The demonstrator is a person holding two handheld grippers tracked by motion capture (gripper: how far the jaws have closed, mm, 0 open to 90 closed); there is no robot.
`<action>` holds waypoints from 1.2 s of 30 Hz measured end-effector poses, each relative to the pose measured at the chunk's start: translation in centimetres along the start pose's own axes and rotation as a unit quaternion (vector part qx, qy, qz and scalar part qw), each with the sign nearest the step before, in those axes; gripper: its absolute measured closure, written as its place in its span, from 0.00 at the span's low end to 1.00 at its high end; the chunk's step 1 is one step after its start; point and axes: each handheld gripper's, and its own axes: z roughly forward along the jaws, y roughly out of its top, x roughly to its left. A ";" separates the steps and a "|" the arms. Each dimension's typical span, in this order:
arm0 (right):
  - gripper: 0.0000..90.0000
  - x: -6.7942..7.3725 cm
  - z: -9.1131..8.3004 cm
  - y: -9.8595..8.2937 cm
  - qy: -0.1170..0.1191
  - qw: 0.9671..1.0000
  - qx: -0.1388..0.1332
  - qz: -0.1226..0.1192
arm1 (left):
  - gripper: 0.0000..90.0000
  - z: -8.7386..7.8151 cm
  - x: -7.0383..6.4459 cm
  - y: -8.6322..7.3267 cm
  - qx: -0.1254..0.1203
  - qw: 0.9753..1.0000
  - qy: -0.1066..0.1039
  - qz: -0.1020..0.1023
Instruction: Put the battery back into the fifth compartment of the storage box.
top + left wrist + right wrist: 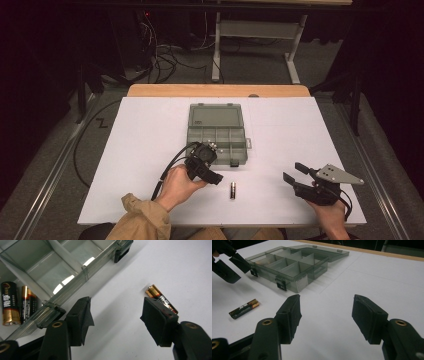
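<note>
Your right gripper (300, 176) idles, jaws spread, holding nothing. The loose battery (232, 190) lies on the desk (125, 150), beside your left gripper (212, 170), whose jaws are also spread. Close off-centre and it may roll toward the organiser box (217, 131).

Sleeve: tan cuff (134, 210) on the left forearm
Left gripper (214, 176): black, black cable (167, 170), brass screws
Right gripper (295, 172): black, grey three-cornered plate (340, 174), brass screws
</note>
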 end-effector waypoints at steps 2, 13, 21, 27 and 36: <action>0.46 0.0 0.0 0.0 0.000 1.000 0.000 0.000 | 0.44 0.1 -0.2 0.0 0.001 1.000 -0.001 0.001; 0.46 0.0 0.0 0.0 0.000 1.000 -0.001 0.000 | 0.45 0.5 -0.7 0.2 0.003 1.000 -0.008 0.005; 0.46 0.0 0.0 0.0 0.000 1.000 -0.001 0.000 | 0.44 1.0 -1.2 0.4 0.009 1.000 -0.013 0.009; 0.46 0.0 0.0 0.0 0.000 1.000 0.000 0.000 | 0.45 1.2 -1.4 0.5 0.011 1.000 -0.016 0.007; 0.46 0.0 0.0 0.0 0.001 1.000 0.001 0.000 | 0.45 1.7 -1.8 0.9 0.019 1.000 -0.019 0.010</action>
